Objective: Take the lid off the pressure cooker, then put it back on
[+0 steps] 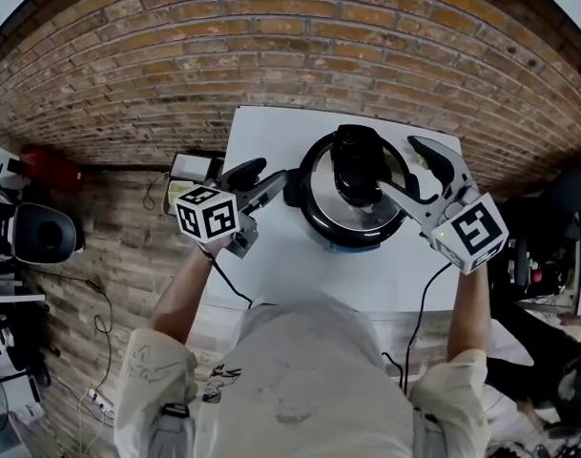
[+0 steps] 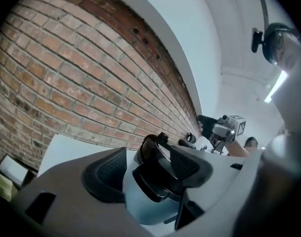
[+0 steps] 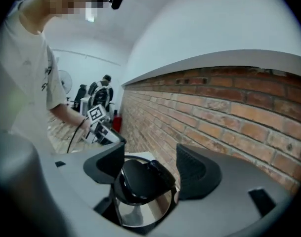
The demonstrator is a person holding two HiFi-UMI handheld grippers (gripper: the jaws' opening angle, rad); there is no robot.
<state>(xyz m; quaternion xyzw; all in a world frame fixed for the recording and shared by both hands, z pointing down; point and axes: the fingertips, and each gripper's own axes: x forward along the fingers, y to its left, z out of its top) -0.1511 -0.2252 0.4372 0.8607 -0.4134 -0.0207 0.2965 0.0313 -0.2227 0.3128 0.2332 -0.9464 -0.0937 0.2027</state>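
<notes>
My right gripper [image 3: 148,167] has its jaws spread wide. The black lid handle [image 3: 138,179] sits in the gap between them, low in the centre of the right gripper view, and I can't see either pad touching it. The left gripper [image 2: 140,169] is just as open. Its pads straddle the cooker's dark side handle [image 2: 150,179], with the pale pot wall below, and there is no clamp there either.

The lid [image 1: 319,194] looks seated on the pressure cooker [image 1: 352,225], which stands mid-frame in the head view on the white table [image 1: 271,275] against the brick wall. So I judge the job is at its opening step, getting a hold before the lid turns.

To do it well, I'd close the left jaws on the side handle first so the pot can't spin. Then I'd centre the right pads across the long handle's flanks and close squarely. After that I'd twist to unlock before lifting straight up. A skewed bite on that rounded handle could slip.

In the head view the left gripper [image 1: 266,181] comes in from the left with its forearm running down to lower left. The right gripper [image 1: 400,165] reaches from the right edge, fingers angled up-left over the lid, arm dropping to lower right.
</notes>
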